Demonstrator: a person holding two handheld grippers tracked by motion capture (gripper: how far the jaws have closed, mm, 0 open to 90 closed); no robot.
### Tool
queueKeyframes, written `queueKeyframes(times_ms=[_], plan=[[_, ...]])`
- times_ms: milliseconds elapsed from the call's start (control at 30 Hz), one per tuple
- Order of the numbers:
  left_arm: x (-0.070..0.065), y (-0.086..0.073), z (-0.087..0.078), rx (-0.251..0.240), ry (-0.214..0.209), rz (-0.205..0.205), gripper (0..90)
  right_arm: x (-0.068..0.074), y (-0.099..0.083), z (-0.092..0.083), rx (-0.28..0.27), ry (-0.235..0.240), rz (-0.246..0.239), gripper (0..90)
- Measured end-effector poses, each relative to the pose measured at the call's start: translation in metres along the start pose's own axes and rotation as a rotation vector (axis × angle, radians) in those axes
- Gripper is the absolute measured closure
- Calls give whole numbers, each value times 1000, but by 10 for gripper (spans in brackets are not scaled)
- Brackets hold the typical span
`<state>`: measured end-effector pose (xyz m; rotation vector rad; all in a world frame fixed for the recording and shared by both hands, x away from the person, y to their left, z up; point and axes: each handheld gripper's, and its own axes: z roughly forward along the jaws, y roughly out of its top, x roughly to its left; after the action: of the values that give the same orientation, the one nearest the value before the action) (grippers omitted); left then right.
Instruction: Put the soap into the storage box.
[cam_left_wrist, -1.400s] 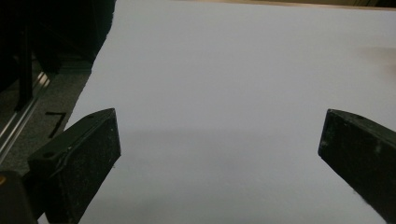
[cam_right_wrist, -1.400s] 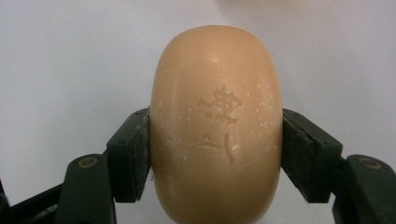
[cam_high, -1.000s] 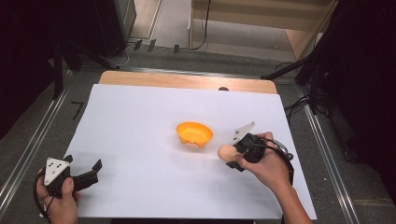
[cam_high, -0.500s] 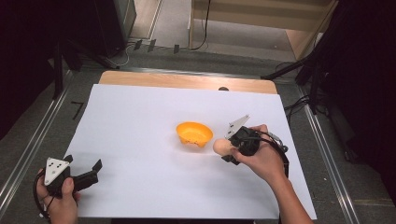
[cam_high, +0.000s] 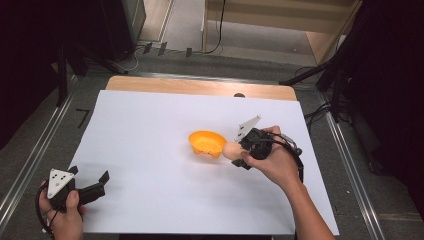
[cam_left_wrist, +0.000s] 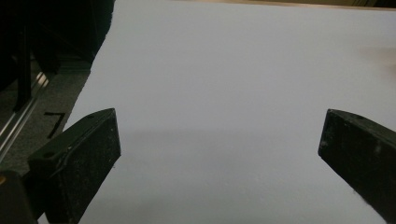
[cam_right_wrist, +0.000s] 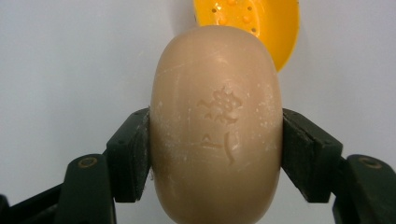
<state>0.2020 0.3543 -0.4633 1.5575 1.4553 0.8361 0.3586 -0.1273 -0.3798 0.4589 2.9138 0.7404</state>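
My right gripper (cam_high: 235, 154) is shut on a tan oval bar of soap (cam_high: 231, 150), carried just right of an orange bowl (cam_high: 206, 142) on the white sheet. In the right gripper view the soap (cam_right_wrist: 215, 130) has a stamped mark on its face and both black pads (cam_right_wrist: 128, 156) press its sides; the bowl (cam_right_wrist: 261, 23), with small holes in its bottom, lies just beyond it. My left gripper (cam_high: 90, 182) rests at the sheet's front left corner, open. In the left gripper view its two jaws stand wide apart over bare white sheet (cam_left_wrist: 224, 93).
The white sheet (cam_high: 150, 135) covers most of the wooden table (cam_high: 190, 86). Metal rails (cam_high: 30, 160) run along both sides. Dark stands and cables (cam_high: 320, 80) sit beyond the right back corner.
The right hand has carried the soap left and slightly up, from right of the bowl to close beside its rim. The left gripper has kept still.
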Motion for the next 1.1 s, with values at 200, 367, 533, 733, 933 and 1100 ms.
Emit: queueKeyframes(times_ms=[200,367,533,733,933,1100], plan=[[0,0,0,0,-1,-1,0,-2,8,3,-1,7,-12,332],[0,0,0,0,-3,-1,0,-4,14,5,9,10,-9,332],[0,0,0,1,-3,0,0,-7,22,8,3,10,-22,332],[0,0,0,1,-4,0,0,-11,27,12,8,17,-15,332],[0,0,0,1,-5,0,0,-13,33,15,10,13,-24,332],[0,0,0,1,-6,0,0,-14,37,18,17,9,-28,331]])
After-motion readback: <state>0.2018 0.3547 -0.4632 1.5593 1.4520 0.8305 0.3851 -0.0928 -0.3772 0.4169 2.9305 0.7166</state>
